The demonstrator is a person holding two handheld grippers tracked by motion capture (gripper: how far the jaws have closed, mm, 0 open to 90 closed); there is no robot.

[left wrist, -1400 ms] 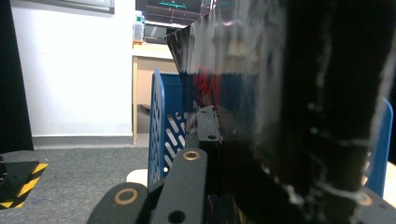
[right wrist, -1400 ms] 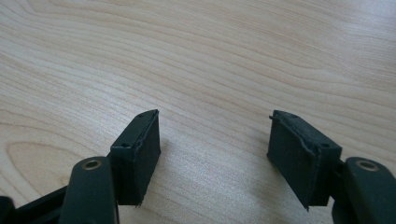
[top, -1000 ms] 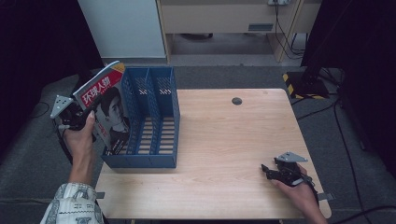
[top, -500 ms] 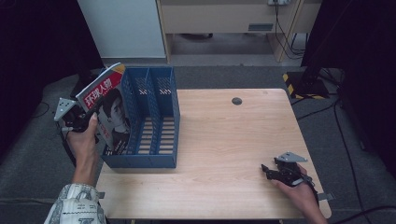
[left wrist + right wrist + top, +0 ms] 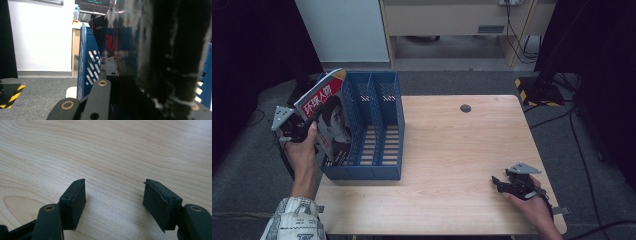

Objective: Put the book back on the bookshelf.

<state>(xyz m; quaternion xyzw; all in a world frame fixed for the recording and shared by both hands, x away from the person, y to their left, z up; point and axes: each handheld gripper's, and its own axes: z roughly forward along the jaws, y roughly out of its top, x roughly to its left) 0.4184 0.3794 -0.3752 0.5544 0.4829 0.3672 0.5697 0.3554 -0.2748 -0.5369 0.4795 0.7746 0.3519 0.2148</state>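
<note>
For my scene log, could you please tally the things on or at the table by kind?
Magazine: 1
Blue file rack: 1
Grippers: 2, left gripper and right gripper
Total: 4

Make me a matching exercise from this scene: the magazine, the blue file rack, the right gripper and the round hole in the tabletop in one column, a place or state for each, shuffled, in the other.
1. magazine
2. blue file rack
3. right gripper
4. round hole

A. open, resting at the table's near right corner
B. far part of the tabletop, right of the rack
C. clamped in the left gripper at the rack's left slot
D. standing on the table's left end

Pairs: 1-C, 2-D, 3-A, 4-B
</note>
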